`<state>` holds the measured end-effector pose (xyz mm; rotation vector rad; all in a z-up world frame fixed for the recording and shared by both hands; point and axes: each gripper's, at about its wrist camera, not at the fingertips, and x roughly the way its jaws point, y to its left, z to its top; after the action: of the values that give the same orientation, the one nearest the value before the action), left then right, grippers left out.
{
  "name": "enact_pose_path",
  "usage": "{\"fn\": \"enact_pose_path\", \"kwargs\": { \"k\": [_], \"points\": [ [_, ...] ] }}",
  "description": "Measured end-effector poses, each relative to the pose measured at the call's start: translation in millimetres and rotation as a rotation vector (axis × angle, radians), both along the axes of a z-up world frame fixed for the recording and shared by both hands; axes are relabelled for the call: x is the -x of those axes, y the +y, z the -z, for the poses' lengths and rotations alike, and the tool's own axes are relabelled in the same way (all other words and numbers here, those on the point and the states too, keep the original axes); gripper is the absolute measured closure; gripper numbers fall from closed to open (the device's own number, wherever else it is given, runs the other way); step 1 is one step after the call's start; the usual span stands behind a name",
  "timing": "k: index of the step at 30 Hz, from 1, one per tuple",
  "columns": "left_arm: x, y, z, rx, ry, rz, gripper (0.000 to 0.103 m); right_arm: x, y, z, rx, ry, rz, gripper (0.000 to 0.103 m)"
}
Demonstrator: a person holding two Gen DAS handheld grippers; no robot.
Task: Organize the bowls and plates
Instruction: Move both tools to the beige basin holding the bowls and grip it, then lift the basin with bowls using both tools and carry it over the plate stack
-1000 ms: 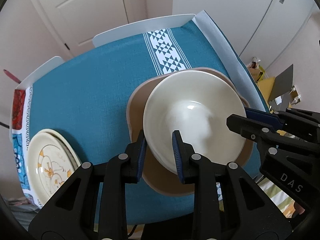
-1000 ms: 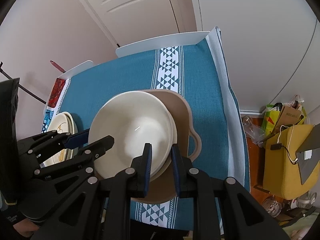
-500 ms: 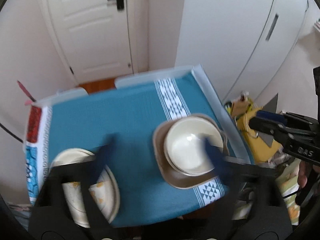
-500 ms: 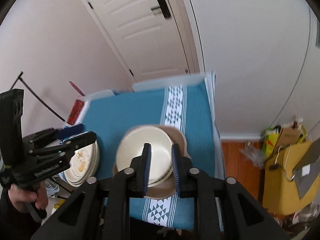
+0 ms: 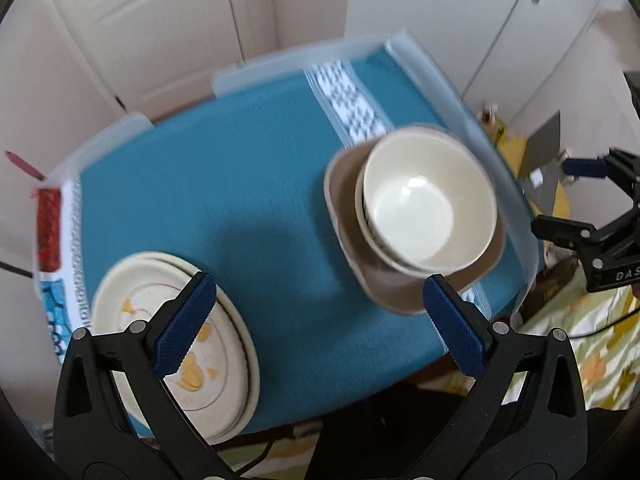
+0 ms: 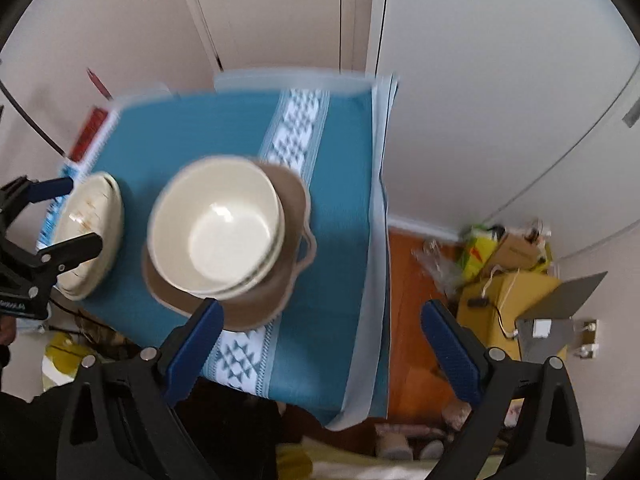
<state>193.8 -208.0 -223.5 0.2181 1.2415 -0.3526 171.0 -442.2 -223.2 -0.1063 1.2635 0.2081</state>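
My left gripper (image 5: 320, 316) stands wide above the table, nothing between its jaws. My right gripper (image 6: 320, 332) is opening, jaws already far apart and likewise empty. The cream bowls (image 5: 428, 208) sit nested, the stack resting in a brown handled dish (image 5: 348, 216) near the right edge of the teal tablecloth (image 5: 240, 184). The patterned plates (image 5: 176, 344) lie stacked at the cloth's left front corner, well apart from the bowls.

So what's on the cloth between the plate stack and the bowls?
Nothing: the left wrist view shows only bare teal cloth, with a shadow on it, between the plate stack and the bowls on their brown dish.
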Motion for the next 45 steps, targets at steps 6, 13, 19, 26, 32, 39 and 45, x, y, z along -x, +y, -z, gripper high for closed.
{"fn": "enact_pose_path", "kwargs": {
  "k": [6, 13, 19, 26, 32, 39, 45],
  "points": [
    [-11, -9, 36, -0.037, 0.095, 0.052, 0.004, -12, 13, 36, 0.065, 0.096, -0.054, 0.007],
    [-22, -24, 66, -0.053, 0.178, 0.098, 0.026, -22, 26, 61, 0.049, 0.169, -0.13, 0.045],
    [-31, -33, 84, -0.027, 0.21, 0.118, 0.05, -29, 32, 83, 0.008, 0.196, -0.164, 0.072],
    [-31, -46, 92, 0.016, 0.208, 0.159, 0.089, -25, 26, 87, -0.072, 0.141, -0.147, 0.088],
    [-28, -52, 89, -0.008, 0.177, 0.163, 0.09, -22, 27, 87, -0.092, 0.099, -0.161, 0.092],
    [-29, -54, 77, -0.017, 0.147, 0.14, 0.09, -27, 31, 77, -0.103, 0.057, -0.145, 0.092],
    [-33, -49, 51, -0.014, 0.094, 0.112, 0.09, -31, 33, 60, -0.11, 0.01, -0.152, 0.092]
  ]
}}
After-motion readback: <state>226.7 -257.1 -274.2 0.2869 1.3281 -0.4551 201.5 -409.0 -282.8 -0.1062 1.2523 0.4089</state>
